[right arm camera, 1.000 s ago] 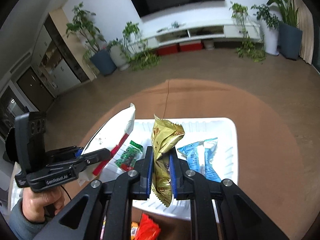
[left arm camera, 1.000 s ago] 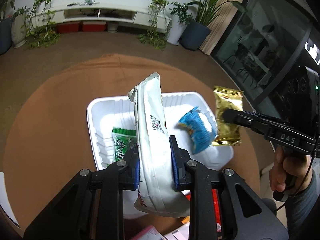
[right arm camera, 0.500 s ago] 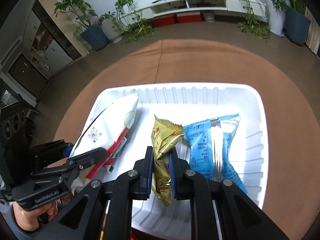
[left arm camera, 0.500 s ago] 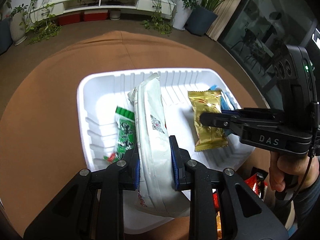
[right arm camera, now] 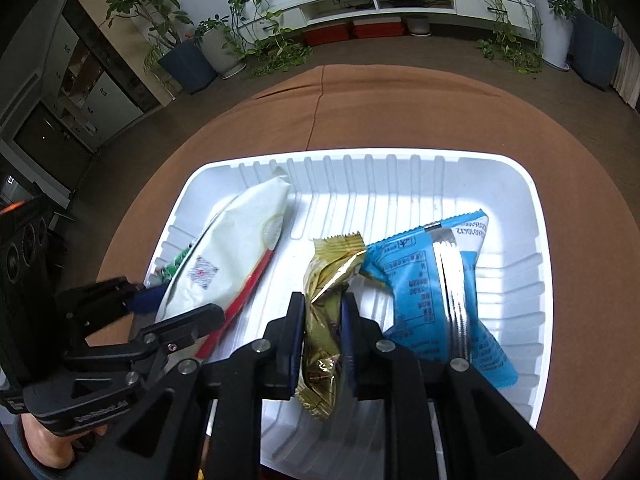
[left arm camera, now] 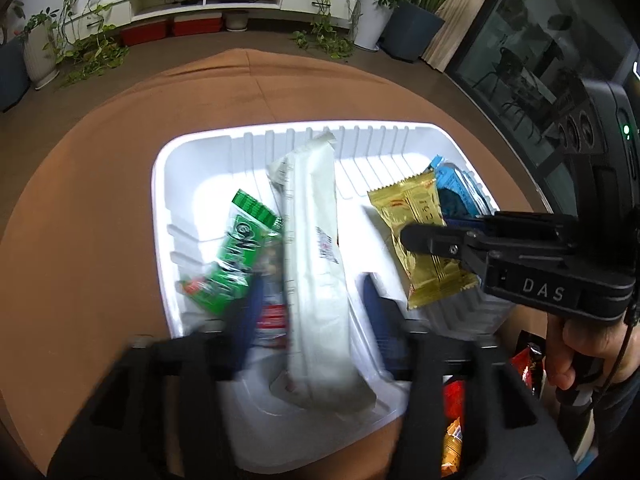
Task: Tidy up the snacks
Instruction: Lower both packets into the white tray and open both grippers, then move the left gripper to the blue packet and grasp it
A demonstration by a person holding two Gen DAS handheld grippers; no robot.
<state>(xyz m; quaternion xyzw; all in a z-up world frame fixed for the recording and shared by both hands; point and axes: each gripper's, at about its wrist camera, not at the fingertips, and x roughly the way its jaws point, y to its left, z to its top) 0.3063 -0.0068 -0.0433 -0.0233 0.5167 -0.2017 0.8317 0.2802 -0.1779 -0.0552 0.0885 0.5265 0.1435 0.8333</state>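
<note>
Two grippers of yours are over the white tray [left arm camera: 192,152], which sits on the brown round surface [left arm camera: 100,128].

Your left gripper [left arm camera: 312,308] is opening: its blue-padded fingers [left arm camera: 250,312] stand apart on either side of the long white pack [left arm camera: 312,248], blurred, and the pads do not look pressed on it. That white pack lies lengthwise in the tray, left of centre, far end near the tray's ribbed back wall. In the right wrist view the same white pack [right arm camera: 240,256] shows a red stripe along its edge, with the left gripper [right arm camera: 176,304] at its near end.

Your right gripper [right arm camera: 322,332] has its fingers closed on the gold pack [right arm camera: 326,280]; the pads pinch the wrapper's lower half, and its top sticks up crumpled above them. The gold pack is inside the tray [right arm camera: 528,208], about centre. From the left wrist view the right gripper [left arm camera: 416,236] sits on the gold pack [left arm camera: 420,240] toward the tray's right side.

Blue pack [right arm camera: 436,288] lies flat in the tray just right of the gold one, touching it at the upper corner. Blue pack [left arm camera: 456,196] is partly hidden behind gold in the left wrist view.

Green pack [left arm camera: 240,256] lies in the tray's left part, just beside the white pack and partly under it.

Red and orange wrappers [left arm camera: 454,420] lie on the surface outside the tray's near right corner, mostly hidden by the fingers.

Your right hand [left arm camera: 576,348] wraps that gripper's handle.
</note>
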